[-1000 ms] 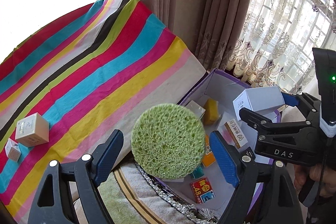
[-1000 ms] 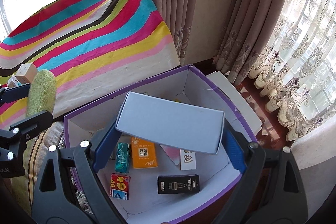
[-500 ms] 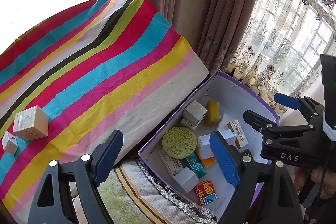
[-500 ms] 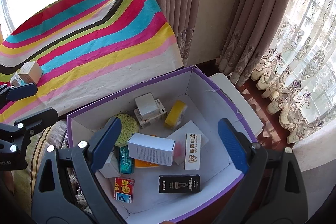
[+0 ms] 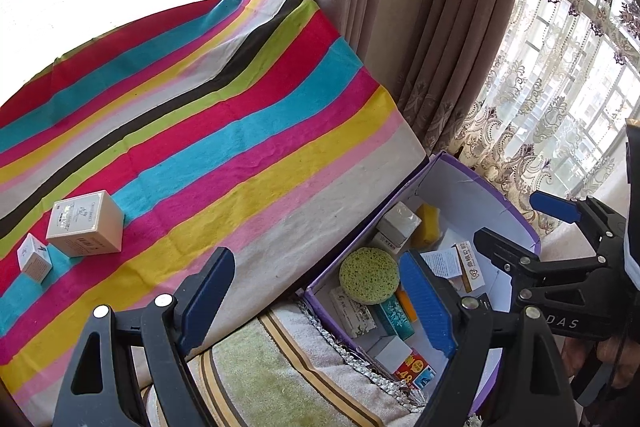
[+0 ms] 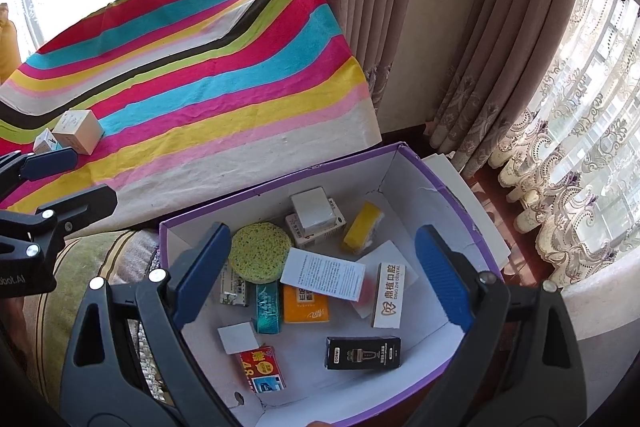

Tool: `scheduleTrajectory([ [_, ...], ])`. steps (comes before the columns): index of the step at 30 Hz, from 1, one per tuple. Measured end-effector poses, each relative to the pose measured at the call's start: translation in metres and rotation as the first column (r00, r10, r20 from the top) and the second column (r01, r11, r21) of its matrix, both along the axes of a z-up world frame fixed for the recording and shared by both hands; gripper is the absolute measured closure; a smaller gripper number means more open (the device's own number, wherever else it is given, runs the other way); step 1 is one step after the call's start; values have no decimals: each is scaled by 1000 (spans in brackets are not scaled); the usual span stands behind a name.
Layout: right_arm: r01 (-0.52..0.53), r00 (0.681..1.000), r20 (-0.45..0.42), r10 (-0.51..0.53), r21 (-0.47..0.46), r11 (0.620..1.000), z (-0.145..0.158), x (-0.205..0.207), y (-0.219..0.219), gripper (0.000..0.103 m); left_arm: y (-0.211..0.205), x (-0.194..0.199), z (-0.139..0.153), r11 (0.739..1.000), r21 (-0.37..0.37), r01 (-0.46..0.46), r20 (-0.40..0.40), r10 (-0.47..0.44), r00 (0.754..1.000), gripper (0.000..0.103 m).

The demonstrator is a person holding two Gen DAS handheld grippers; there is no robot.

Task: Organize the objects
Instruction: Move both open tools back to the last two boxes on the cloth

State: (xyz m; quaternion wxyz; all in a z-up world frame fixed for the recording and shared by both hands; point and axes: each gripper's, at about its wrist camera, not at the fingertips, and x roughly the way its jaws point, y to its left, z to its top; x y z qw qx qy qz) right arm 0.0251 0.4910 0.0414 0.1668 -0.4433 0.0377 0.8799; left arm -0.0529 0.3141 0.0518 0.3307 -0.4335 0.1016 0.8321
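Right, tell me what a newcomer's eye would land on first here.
First the bright striped cloth over the surface at left, with two small cartons left on it. Then the purple-rimmed box below its edge, full of packets, with a round green sponge lying near its left wall.

Bed cover (image 5: pixel 224 155): broad stripes of red, turquoise, yellow, pink, lime, black and off-white, draped over a raised surface.
Drapes (image 6: pixel 384 27): heavy taupe folds hung beside a beige wall.
Lace curtain (image 6: pixel 580 131): sheer, with a scalloped embroidered hem, over a bright grid-paned window.
Towel (image 5: pixel 256 367): green and beige with brown stripes, lay below the cover's edge.
Floor (image 6: pixel 486 179): dark reddish wood beneath the curtains.
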Motion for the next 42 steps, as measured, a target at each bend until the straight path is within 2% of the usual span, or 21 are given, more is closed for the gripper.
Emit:
scheduleTrajectory([
  [12, -113, 993, -26, 113, -1, 994, 17, -25, -52, 8, -49, -25, 14, 996, 6, -91, -26, 91, 996, 18],
  [22, -236, 970, -58, 236, 4, 972, 35, -54, -108, 8, -102, -49, 21, 984, -10, -176, -52, 176, 983, 17],
  [31, -337, 940, -53, 336, -5, 942, 37, -87, -158, 8, -157, -75, 17, 960, -6, -280, -44, 280, 959, 17],
  [42, -401, 916, -40, 399, -60, 914, 28, -128, -206, 8, -213, -106, 14, 917, 4, -400, -23, 400, 916, 17],
])
